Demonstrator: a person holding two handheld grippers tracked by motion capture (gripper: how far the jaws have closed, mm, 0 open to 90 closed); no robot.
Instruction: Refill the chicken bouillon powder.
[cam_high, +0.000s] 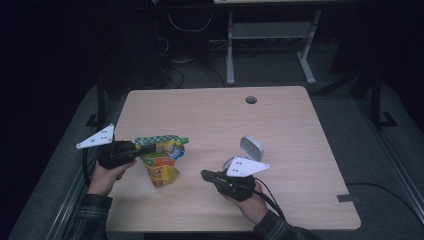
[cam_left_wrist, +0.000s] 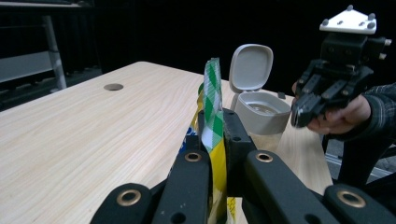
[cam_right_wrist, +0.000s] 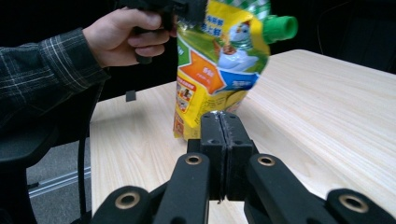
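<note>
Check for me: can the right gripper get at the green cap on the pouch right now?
Probably yes: the right gripper, shut and empty, faces the pouch with bare table between; the green cap sticks out clear of the left gripper.

Left gripper (cam_high: 150, 147): held level, pointing right, jaws clamped on a pouch's top edge, left hand (cam_high: 107, 177) wrapped around the grip. Right gripper (cam_high: 204, 174): pointing left, 2 jaws pressed together, empty; right hand (cam_high: 250, 202) beneath.

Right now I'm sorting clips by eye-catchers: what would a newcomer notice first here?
The bright yellow pouch with a green cap, held up by its top edge in the left claw over the table's left half. Then the open-lidded grey container beside the shut right claw.
</note>
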